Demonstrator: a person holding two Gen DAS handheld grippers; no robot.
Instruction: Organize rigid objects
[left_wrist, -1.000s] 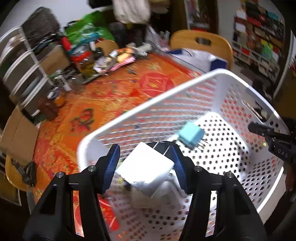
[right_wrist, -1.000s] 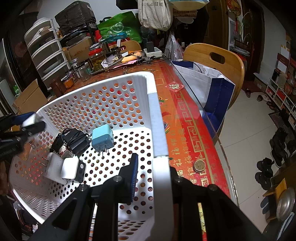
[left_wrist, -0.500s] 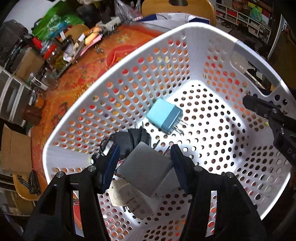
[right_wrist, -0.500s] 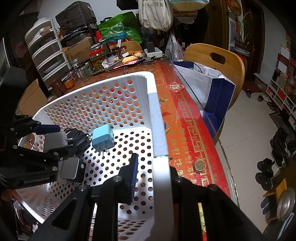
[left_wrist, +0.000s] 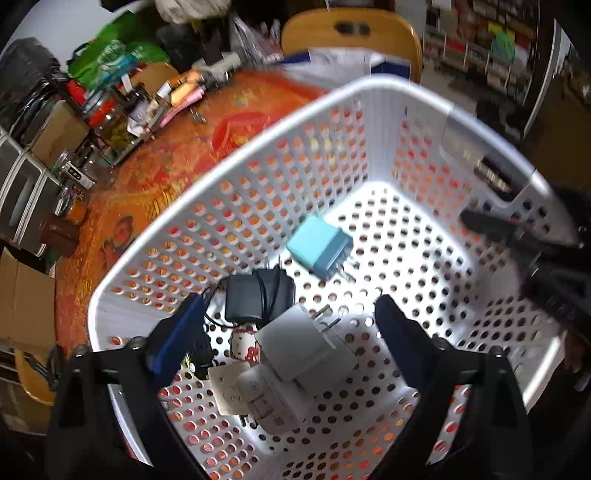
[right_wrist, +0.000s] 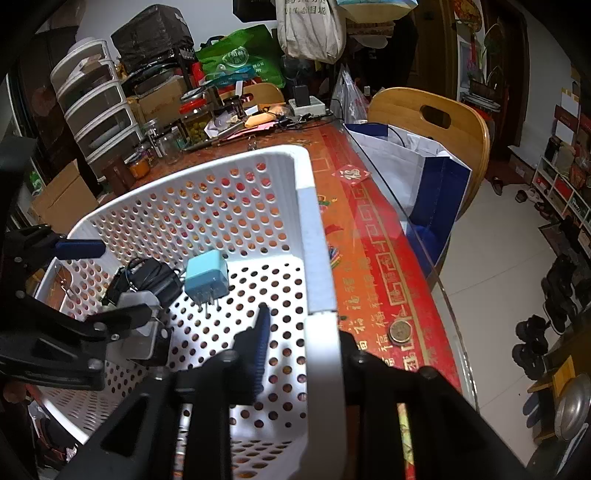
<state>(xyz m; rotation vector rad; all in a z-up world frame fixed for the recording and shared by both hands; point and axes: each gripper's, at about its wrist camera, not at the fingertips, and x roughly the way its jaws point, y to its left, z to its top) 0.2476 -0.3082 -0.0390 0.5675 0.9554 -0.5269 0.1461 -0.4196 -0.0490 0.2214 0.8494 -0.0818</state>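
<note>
A white perforated basket stands on the red table. In it lie a white plug charger, a second white charger, a black adapter with cord and a light blue charger. My left gripper is open above the white charger, which lies loose on the pile. It also shows in the right wrist view. My right gripper is shut on the basket's rim at its near right side.
The far end of the table holds jars, papers and a green bag. A wooden chair with a white and blue bag stands beside the table. A coin lies near the glass edge. Plastic drawers stand at the left.
My left gripper carried the white charger down into the basket, then opened and let it go onto the other chargers. The right gripper has kept its hold on the rim.
</note>
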